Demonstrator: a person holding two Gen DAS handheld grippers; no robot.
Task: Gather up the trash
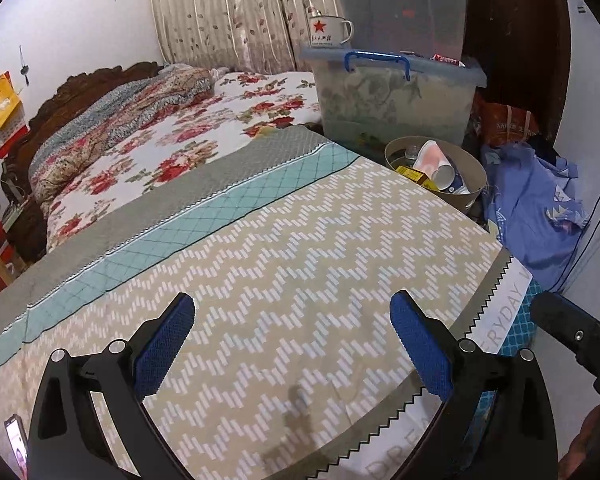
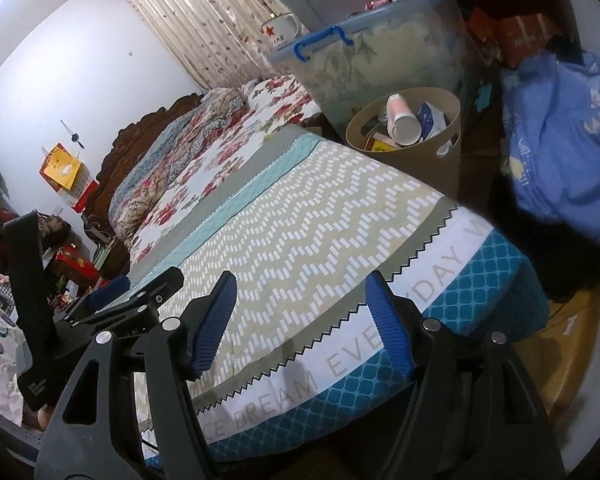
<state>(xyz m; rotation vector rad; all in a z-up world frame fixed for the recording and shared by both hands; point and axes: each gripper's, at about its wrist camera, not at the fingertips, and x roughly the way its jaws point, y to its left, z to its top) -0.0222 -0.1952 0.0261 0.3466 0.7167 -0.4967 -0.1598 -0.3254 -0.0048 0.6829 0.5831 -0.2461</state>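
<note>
Bin (image 1: 466,196), tan, round: on floor at bed's far corner, ahead and right of both tongs; well apart from either. Contents: paper cup (image 2: 402,124) on its side, mouth toward camera; yellow box (image 1: 414,173); blue-white wrapper (image 2: 434,120); glass jar (image 1: 412,150), partly hidden

Left tongs (image 1: 292,344): jaws apart, nothing between; blue pads over zigzag bedspread (image 1: 300,240)

Right tongs (image 2: 300,324): jaws apart, nothing between; over bedspread's lettered edge, just right of left tongs, whose black frame shows at left in right view

Beyond bin: clear tub (image 1: 396,100) with blue handle; on its lid, white mug (image 1: 330,30) with red star; second clear tub stacked above, contents unclear

Right of bin: blue cloth (image 1: 532,208), heaped; orange bag (image 1: 504,120) behind it

Ahead and left of tongs: floral quilt (image 1: 172,148), dark carved headboard (image 1: 72,96), leaf-print curtain (image 1: 228,12), yellow bag (image 1: 0,100) hung on wall

Near left, lower edge of left view: phone (image 1: 16,440), screen lit
</note>
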